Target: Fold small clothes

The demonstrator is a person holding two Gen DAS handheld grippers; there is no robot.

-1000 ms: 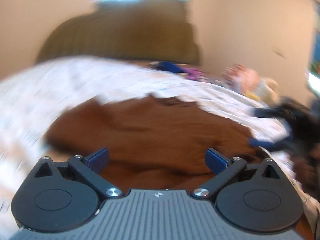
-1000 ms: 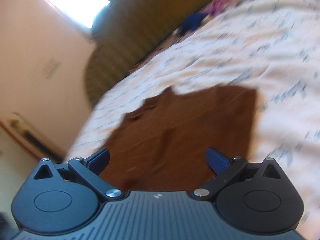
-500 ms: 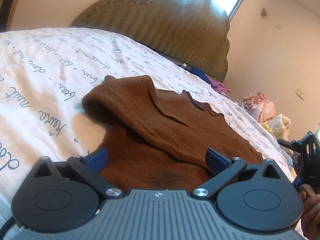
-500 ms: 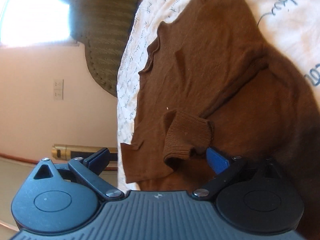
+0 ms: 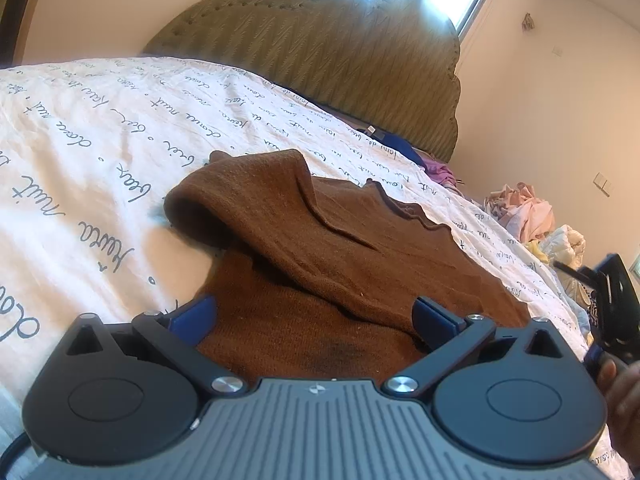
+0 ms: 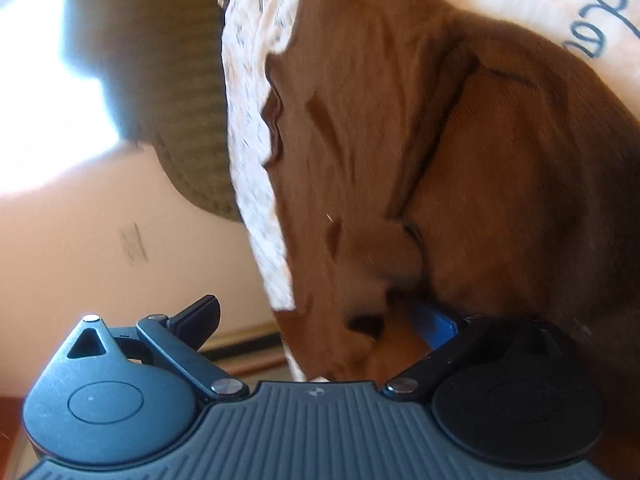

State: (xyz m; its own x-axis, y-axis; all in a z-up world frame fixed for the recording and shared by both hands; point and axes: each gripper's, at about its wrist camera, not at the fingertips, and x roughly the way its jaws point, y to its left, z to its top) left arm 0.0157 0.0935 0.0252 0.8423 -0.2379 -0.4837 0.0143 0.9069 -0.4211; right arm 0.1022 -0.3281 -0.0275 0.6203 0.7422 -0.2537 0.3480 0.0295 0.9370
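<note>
A small brown knit sweater [image 5: 340, 256] lies on a white bedspread [image 5: 100, 152] with dark script writing. One side is folded over onto its body. My left gripper [image 5: 316, 316] is open, low over the sweater's near hem, with fabric between the blue fingers [image 5: 192, 316]. My right gripper [image 6: 320, 320] is open at the sweater's [image 6: 460, 168] edge, with a sleeve cuff [image 6: 380, 252] bunched between the jaws. The right gripper also shows in the left wrist view [image 5: 612, 300] at the far right.
An olive upholstered headboard [image 5: 340, 60] stands at the bed's far end under a bright window. A pile of pink and yellow clothes [image 5: 532, 220] lies at the right, with blue and purple items [image 5: 420, 160] near the headboard.
Both grippers have come down from above the bed to the sweater's edges. The right gripper has pushed closer into the sleeve cuff. The left view has barely shifted in the last half second.
</note>
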